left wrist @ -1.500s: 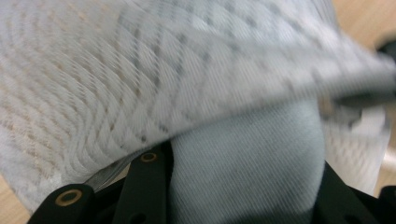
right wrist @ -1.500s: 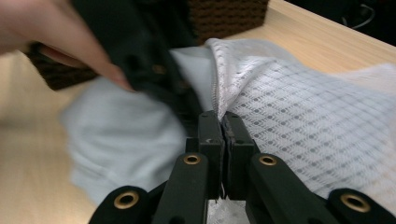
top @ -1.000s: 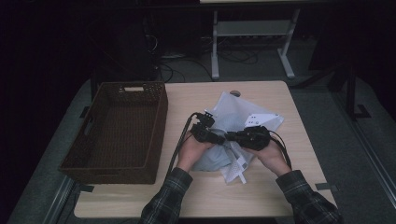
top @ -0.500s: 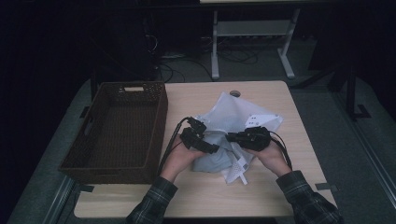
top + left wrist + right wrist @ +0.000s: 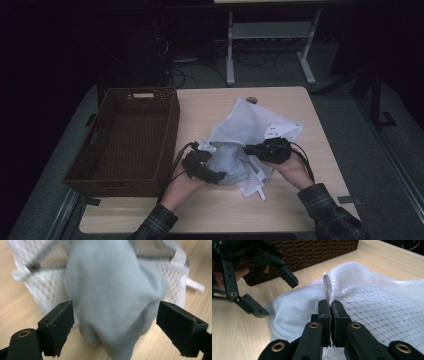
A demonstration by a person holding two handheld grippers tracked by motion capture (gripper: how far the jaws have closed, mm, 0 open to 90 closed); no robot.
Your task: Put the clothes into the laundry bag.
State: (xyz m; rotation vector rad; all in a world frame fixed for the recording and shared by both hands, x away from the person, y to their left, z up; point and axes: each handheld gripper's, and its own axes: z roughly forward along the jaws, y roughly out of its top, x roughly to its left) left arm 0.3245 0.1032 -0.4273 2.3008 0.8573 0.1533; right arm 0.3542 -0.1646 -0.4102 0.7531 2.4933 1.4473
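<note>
On the wooden desk lies a white mesh laundry bag, spread roughly at the middle, to the right of a dark brown wicker basket that stands at the desk's left side. A pale grey-blue garment sticks out of the bag's near end, bunched on the desk surface.

The left tongs sit at the near left edge of that garment. In the left gripper view their two black jaws stand wide apart, one on each side of the grey cloth, with the mesh bag behind it; the jaws hold nothing, and the view is too blurred to tell whether they touch the cloth.

The right tongs lie over the bag's near right part, held by the person's right hand. In the right gripper view the jaws are pressed together on a thin raised edge of the mesh bag, where a zipper strip rises just above the jaw tips. The garment shows to the left of that edge, and the left tongs hang spread over it, with the wicker basket behind.
</note>
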